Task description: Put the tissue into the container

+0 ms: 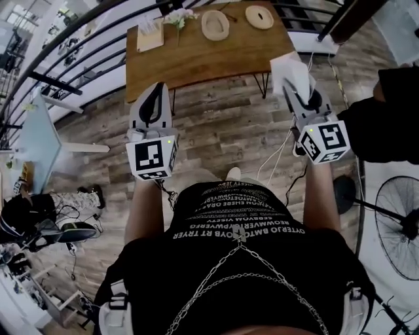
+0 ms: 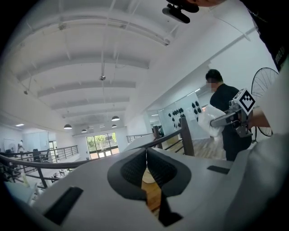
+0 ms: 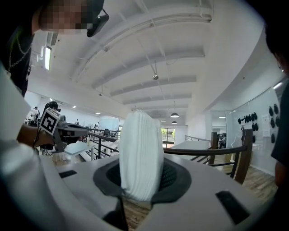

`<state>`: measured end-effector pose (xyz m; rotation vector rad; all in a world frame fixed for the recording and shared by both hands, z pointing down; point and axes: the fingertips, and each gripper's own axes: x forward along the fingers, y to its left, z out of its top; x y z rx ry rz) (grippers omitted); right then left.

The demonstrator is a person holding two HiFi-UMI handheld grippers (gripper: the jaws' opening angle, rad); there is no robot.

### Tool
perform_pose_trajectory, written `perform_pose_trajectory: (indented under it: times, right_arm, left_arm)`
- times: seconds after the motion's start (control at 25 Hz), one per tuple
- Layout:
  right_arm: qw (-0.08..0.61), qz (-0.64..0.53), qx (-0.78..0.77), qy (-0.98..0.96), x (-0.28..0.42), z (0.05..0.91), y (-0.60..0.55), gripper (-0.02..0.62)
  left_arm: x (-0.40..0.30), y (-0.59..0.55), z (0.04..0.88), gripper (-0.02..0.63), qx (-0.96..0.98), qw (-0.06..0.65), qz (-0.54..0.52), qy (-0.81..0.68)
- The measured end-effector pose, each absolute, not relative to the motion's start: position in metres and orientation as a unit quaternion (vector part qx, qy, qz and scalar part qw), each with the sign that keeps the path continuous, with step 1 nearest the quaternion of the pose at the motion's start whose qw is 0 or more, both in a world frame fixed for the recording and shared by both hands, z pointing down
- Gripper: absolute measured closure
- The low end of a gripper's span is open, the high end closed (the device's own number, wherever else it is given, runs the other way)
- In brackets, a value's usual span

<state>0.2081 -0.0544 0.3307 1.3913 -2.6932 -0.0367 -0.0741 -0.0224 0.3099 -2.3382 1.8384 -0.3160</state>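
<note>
Right gripper view: right gripper (image 3: pixel 142 180) pinches the folded tissue stack (image 3: pixel 141 149) across its faces; soft, light, compressible, likely secure; left gripper (image 2: pixel 146 163) closed, empty.

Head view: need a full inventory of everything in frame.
table: 1, brown wood, top centre
round woven dishes: 2, tan, table's far side
rectangular tray: 1, light wood, table's far left corner
flowers: 1 bunch, pale, beside the tray
fan: 1, black, floor at right
railing: 1, black, left
bystander: 1, black clothes, right edge
tissue stack: 1, white, in right gripper
left gripper: grey, fingers together, empty
right gripper: grey, fingers clamping the tissue stack
</note>
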Motion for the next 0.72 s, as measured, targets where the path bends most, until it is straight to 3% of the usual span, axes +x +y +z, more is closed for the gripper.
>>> perform_pose_trajectory:
  times: [0.72]
  right_arm:
    - [0.061, 0.008, 0.444, -0.894, 0.203, 0.342, -0.132, 0.469]
  left_arm:
    - [-0.067, -0.104, 0.324, 0.577, -0.786, 0.058, -0.102, 0.607]
